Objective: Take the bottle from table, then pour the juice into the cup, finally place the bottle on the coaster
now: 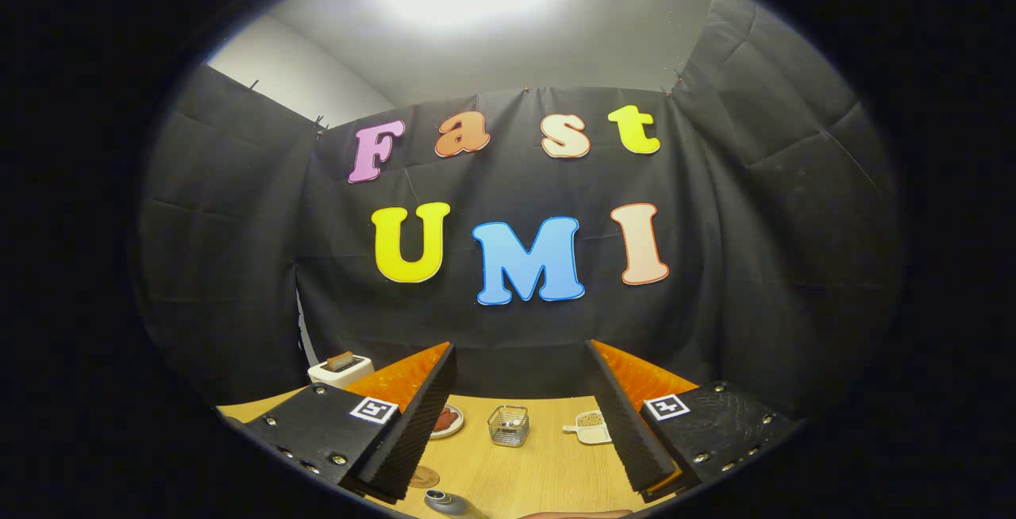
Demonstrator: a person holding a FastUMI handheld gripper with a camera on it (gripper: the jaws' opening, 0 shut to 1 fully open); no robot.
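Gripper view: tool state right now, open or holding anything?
Tool: open, fingers spread wide with nothing between them, raised above the table; the bottle lies just below, ungrasped.

No readable text, brand or number stands on any item on the surface (524, 471). The only signs are two small square black-and-white coded markers, one on the gripper's (520, 416) left finger (373, 409) and one on its right finger (665, 405), and they carry no letters.
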